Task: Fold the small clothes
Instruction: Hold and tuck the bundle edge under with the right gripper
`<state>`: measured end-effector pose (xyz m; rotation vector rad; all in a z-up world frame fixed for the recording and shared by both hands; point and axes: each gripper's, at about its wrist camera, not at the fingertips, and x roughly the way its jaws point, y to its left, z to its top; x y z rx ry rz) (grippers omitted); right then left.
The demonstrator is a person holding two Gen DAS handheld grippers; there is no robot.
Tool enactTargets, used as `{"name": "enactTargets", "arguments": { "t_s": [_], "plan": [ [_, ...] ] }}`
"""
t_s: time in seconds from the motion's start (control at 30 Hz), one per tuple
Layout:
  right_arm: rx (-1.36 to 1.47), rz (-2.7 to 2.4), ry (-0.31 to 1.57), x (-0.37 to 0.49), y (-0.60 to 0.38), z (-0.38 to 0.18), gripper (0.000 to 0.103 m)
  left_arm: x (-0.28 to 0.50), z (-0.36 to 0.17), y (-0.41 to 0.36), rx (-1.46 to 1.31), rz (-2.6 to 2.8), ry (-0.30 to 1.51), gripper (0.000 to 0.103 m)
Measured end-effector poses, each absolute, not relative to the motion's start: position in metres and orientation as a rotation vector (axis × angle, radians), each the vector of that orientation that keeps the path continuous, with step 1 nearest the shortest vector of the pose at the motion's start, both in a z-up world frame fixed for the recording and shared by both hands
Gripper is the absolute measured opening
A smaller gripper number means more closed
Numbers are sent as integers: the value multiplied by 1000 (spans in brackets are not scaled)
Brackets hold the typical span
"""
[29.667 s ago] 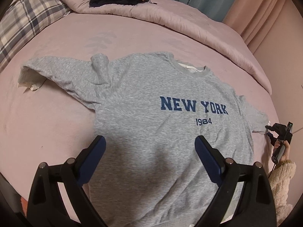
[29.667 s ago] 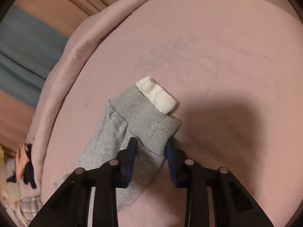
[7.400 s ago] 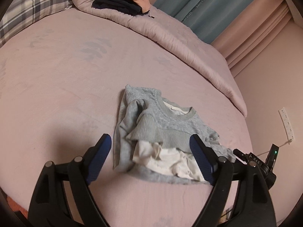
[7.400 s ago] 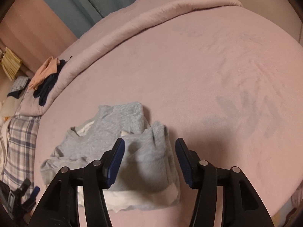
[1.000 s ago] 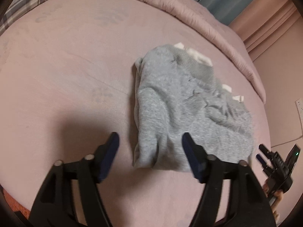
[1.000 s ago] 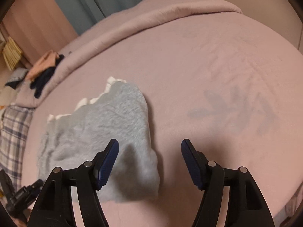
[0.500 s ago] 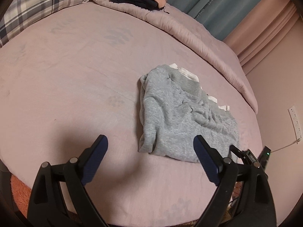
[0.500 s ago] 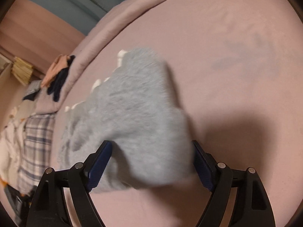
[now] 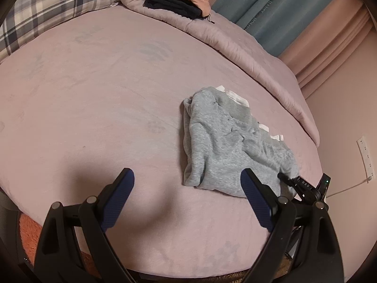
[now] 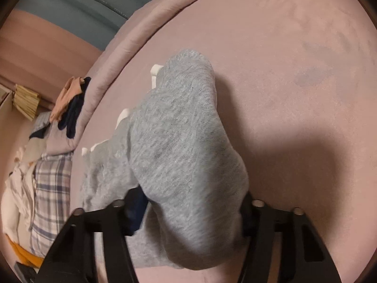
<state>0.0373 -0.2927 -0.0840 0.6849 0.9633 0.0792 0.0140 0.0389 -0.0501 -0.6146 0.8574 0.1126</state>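
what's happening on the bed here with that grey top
A person with a handheld gripper in each hand is folding a grey sweatshirt on a pink bed. It already lies as a folded bundle. The right gripper has just been closing its jaws around the bundle's near end, and the fabric bunches up between them. The left gripper hangs wide open beside the bundle, holding nothing. More clothes sit piled on the rolled duvet at the far side.

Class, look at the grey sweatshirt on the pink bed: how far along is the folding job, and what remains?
Done: the grey sweatshirt lies folded into a compact bundle on the pink bed. In hand: the right gripper has just been closing around the bundle's near end, while the left gripper hangs open and empty beside it. Left: probably one last tidy or moving it aside.
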Motion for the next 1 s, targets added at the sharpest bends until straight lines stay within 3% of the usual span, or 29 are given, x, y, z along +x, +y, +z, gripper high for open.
{"name": "enactTargets", "arguments": {
  "t_s": [0.03, 0.13, 1.0],
  "plan": [
    [689, 88, 970, 37, -294, -84, 39, 13, -50, 39, -618, 112, 854, 92],
    [692, 88, 969, 35, -296, -80, 32, 11, -49, 42, -626, 116, 853, 92],
    [661, 36, 870, 3, -309, -43, 29, 36, -61, 48, -609, 90, 907, 92]
  ]
}}
